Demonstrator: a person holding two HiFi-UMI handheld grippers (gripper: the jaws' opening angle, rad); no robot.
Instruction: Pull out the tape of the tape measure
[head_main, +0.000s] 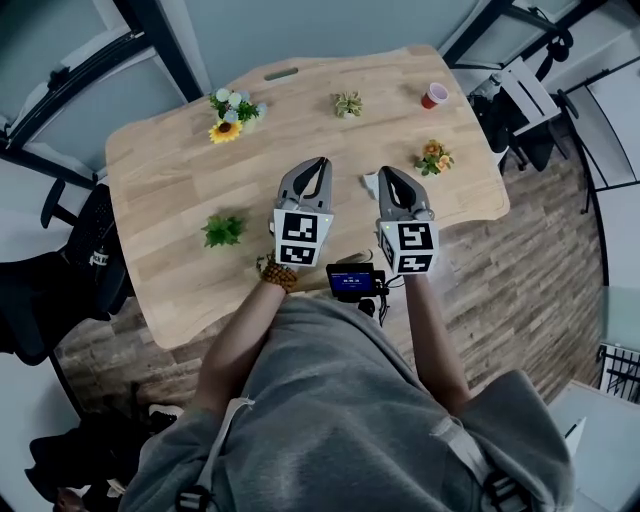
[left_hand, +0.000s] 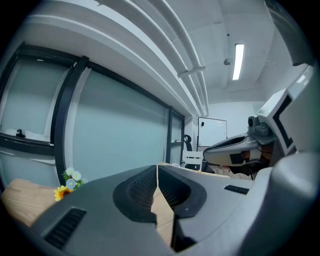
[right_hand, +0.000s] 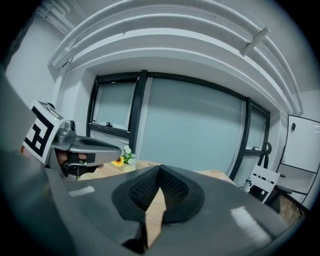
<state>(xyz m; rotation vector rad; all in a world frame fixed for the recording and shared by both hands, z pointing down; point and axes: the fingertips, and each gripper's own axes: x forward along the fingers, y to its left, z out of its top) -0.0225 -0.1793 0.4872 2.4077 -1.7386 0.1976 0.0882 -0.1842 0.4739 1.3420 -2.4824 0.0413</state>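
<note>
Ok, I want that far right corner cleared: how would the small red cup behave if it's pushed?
The red cup looks small and seemingly empty, so it is probably light and would slide or tip easily. It sits near the far edge of the table, so a push could send it off.

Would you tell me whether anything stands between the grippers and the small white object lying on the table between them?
Nothing visible does. The small white object, probably the tape measure, lies right beside the right gripper, and only bare table separates it from the left gripper.
</note>
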